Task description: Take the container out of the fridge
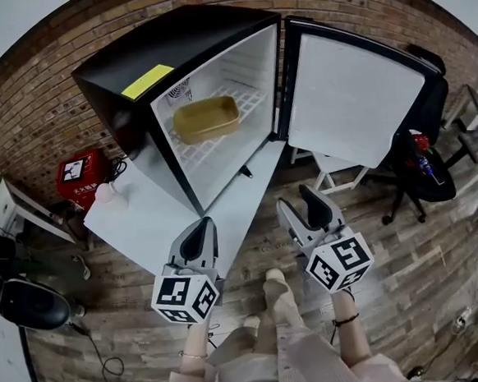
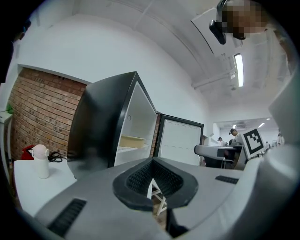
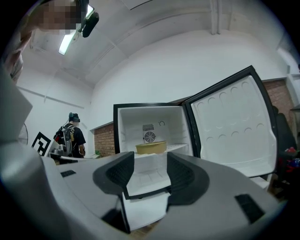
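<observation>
A tan container (image 1: 206, 118) sits on the white wire shelf inside the black mini fridge (image 1: 130, 67), whose door (image 1: 355, 94) stands wide open to the right. The right gripper view shows the container (image 3: 151, 147) straight ahead under the fridge's fan; the left gripper view catches its edge (image 2: 131, 140) at an angle. Both grippers hang well short of the fridge, below the table's front edge. My left gripper (image 1: 199, 229) (image 2: 152, 164) is shut with nothing in it. My right gripper (image 1: 300, 199) (image 3: 150, 171) is open and empty, its jaws framing the fridge opening.
The fridge stands on a white table (image 1: 151, 222) with a small white jug (image 1: 111, 193) at its left. A red box (image 1: 80, 175) lies by the brick wall, a black office chair (image 1: 422, 163) right of the door. A person (image 3: 72, 136) stands far left.
</observation>
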`<state>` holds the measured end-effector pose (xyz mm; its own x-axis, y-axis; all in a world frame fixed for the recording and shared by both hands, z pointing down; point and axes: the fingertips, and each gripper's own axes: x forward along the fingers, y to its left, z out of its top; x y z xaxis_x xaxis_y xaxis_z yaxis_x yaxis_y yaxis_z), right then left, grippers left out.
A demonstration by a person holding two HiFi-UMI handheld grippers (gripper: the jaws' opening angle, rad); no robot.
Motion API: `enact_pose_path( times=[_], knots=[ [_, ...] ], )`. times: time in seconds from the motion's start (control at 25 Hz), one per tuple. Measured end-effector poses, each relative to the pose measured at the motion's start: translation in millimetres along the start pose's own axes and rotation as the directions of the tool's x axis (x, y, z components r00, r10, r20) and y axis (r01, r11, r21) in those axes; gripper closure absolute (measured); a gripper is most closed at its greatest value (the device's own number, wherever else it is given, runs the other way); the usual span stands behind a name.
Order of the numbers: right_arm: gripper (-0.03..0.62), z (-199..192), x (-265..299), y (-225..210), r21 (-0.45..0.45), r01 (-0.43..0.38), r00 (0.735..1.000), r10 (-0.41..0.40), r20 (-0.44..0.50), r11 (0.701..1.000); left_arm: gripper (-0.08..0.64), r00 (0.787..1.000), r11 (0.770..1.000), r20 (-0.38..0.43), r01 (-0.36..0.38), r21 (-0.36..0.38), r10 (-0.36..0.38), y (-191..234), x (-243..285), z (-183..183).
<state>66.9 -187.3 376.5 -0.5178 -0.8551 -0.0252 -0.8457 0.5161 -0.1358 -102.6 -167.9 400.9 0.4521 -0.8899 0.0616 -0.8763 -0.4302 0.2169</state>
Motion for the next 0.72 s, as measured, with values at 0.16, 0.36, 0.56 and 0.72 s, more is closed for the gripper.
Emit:
enact_pose_path(
  times=[0.16,0.36,0.56,0.72],
  knots=[
    [0.387,4,28,-17,-0.019,-0.038,0.999,0.038,-0.012,0.999,0.568,1.0,1.0,-0.013,-0.012,-0.01,0.012,3,28,-1],
    [0.387,9,73,-33,-0.046,-0.108,0.994,0.106,-0.027,0.993,0.568,0.999,0.999,-0.012,-0.043,-0.017,0.042,15,64,4],
    [0.387,13,115,-41,-0.097,-0.199,0.98,0.194,-0.052,0.975,0.568,0.997,0.997,-0.01,-0.075,-0.022,0.075,24,95,8],
    [0.387,17,141,-43,-0.142,-0.273,0.961,0.264,-0.077,0.951,0.568,0.994,0.994,-0.005,-0.111,-0.023,0.111,32,113,13]
  ],
)
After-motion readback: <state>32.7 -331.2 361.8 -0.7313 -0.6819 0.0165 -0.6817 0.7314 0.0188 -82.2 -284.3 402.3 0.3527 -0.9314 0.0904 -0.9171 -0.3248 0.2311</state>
